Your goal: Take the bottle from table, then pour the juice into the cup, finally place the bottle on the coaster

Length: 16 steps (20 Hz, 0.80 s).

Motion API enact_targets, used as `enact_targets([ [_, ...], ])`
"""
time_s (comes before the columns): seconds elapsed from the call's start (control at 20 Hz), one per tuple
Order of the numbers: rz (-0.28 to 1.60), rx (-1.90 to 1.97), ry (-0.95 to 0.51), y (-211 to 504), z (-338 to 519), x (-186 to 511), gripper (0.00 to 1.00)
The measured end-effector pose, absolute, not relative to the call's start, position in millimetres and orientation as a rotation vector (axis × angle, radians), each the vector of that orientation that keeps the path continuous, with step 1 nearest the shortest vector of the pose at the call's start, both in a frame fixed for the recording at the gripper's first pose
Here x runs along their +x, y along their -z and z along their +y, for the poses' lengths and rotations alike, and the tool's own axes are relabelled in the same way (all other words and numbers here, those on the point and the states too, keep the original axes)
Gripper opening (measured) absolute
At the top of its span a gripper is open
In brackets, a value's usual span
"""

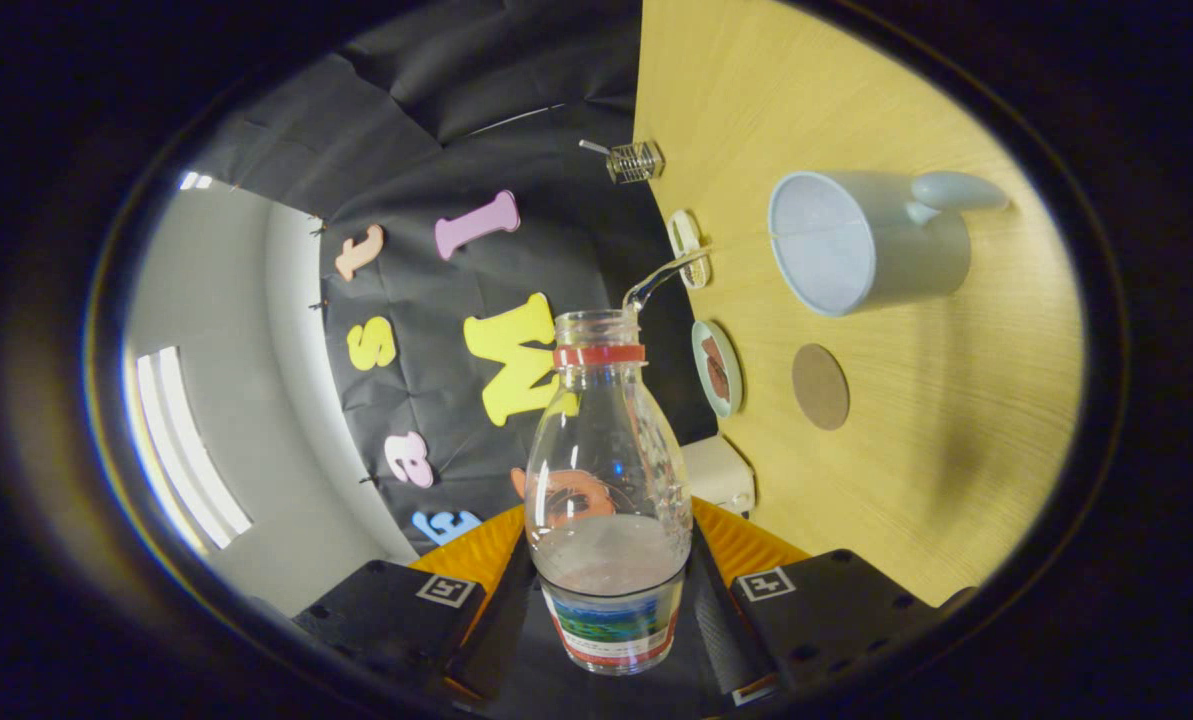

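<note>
My gripper [611, 590] is shut on a clear plastic bottle [608, 480] with a red neck ring and no cap, held between both fingers and rolled sideways relative to the table. A thin stream of liquid [661, 280] arcs from the bottle's mouth toward the pale blue cup [861, 245], which stands on the wooden table [956, 430] beyond the fingers. A little liquid remains low in the bottle. A round brown coaster [820, 386] lies on the table between the cup and the fingers.
At the table's back edge, by the black cloth wall, stand a small wire holder [635, 161], a pale round object [687, 243], a small plate [718, 368] with something reddish on it and a white box [721, 472].
</note>
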<state>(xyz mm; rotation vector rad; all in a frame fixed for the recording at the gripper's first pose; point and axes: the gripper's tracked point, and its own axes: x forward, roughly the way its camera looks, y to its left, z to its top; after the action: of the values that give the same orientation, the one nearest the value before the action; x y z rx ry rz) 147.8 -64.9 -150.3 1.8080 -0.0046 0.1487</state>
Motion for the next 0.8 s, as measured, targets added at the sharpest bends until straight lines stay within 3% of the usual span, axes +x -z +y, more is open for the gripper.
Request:
enact_targets([
  [0.8,0.007,1.955,-0.178,139.7,-56.8,152.7,0.80],
])
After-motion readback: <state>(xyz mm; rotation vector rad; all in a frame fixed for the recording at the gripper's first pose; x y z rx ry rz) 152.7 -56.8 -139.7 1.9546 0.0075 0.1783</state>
